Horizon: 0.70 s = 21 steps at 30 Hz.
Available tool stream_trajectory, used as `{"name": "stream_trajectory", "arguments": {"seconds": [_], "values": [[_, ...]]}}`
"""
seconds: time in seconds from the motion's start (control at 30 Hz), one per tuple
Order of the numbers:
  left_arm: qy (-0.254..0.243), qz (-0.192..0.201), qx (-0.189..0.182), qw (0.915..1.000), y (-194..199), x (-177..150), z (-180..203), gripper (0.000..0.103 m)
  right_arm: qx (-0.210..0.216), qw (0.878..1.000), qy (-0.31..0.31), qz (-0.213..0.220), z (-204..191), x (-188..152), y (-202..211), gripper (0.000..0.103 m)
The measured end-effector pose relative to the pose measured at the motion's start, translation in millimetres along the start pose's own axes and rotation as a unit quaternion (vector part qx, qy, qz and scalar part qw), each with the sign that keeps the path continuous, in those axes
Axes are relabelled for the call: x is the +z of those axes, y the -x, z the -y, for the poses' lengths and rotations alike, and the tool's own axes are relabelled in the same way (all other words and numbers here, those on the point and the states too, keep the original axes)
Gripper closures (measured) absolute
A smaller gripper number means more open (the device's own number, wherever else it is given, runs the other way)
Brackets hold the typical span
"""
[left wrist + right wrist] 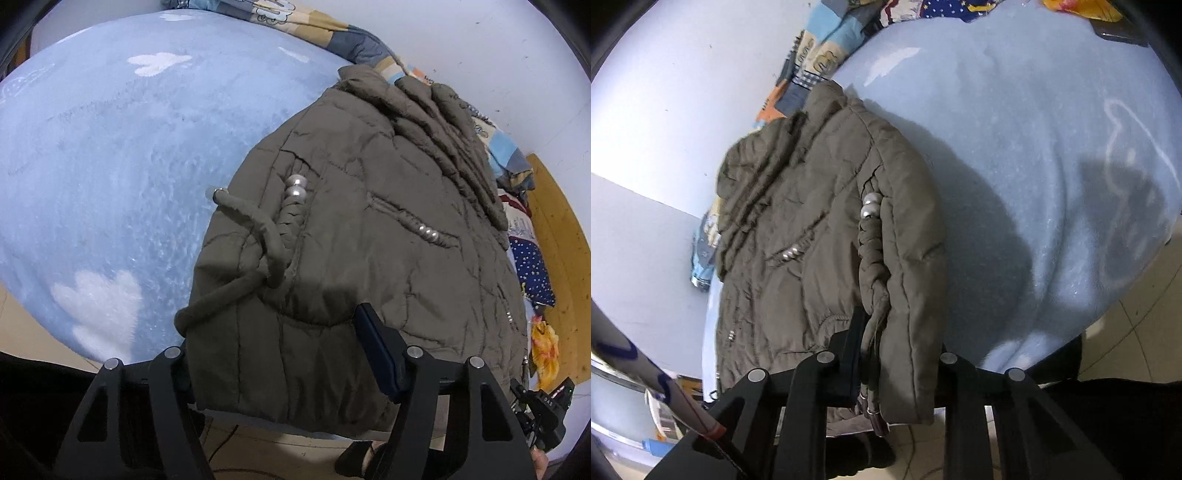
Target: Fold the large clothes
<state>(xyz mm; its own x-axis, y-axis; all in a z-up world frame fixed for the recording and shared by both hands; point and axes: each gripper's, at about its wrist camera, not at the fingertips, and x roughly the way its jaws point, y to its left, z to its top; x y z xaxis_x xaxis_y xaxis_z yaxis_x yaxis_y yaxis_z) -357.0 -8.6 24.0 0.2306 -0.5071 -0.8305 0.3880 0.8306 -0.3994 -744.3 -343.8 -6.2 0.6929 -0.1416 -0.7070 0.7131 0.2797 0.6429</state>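
Note:
An olive-brown quilted jacket [369, 236] with pearl beads and a thick drawcord [255, 229] lies on a light blue fleece bed cover [110, 147]. My left gripper [280, 354] is shut on the jacket's hem, with fabric bunched between its fingers. In the right wrist view the jacket [812, 229] hangs partly lifted. My right gripper [897, 354] is shut on its hem and braided cord [871, 254]. The jacket's far end rests near the wall.
A patterned quilt [325, 29] is bunched along the wall behind the jacket. Colourful clothes [532, 269] lie by a wooden board [561, 236] at the right. The tiled floor [1137, 321] shows past the bed's edge. Boxes [661, 413] stand at lower left.

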Motion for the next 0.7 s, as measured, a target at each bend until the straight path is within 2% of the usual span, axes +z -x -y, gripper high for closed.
{"name": "stream_trajectory", "arguments": {"seconds": [0.1,0.17,0.2,0.3,0.43,0.53,0.7], "values": [[-0.002,-0.005,0.013,0.9999,-6,0,2,0.028,-0.008,1.0,-0.012,-0.009,5,4,-10,0.071],[-0.011,-0.002,0.02,0.9997,-7,-1,5,0.028,-0.008,1.0,-0.014,-0.013,6,5,-15,0.071],[-0.017,0.003,0.023,0.9996,-5,-1,7,0.028,-0.005,1.0,-0.015,-0.012,7,5,-15,0.074],[-0.035,0.022,0.026,0.9988,5,-2,12,0.039,-0.014,1.0,0.021,0.006,-4,3,-3,0.086],[-0.08,0.055,0.051,0.994,16,-7,27,0.053,-0.036,0.994,0.094,0.043,-31,-1,15,0.088],[-0.093,0.057,0.064,0.992,14,-7,33,0.054,-0.047,0.99,0.123,0.051,-40,-3,17,0.088],[-0.083,0.038,0.066,0.9936,3,-7,28,0.054,-0.051,0.993,0.101,0.031,-30,-1,6,0.088]]}}
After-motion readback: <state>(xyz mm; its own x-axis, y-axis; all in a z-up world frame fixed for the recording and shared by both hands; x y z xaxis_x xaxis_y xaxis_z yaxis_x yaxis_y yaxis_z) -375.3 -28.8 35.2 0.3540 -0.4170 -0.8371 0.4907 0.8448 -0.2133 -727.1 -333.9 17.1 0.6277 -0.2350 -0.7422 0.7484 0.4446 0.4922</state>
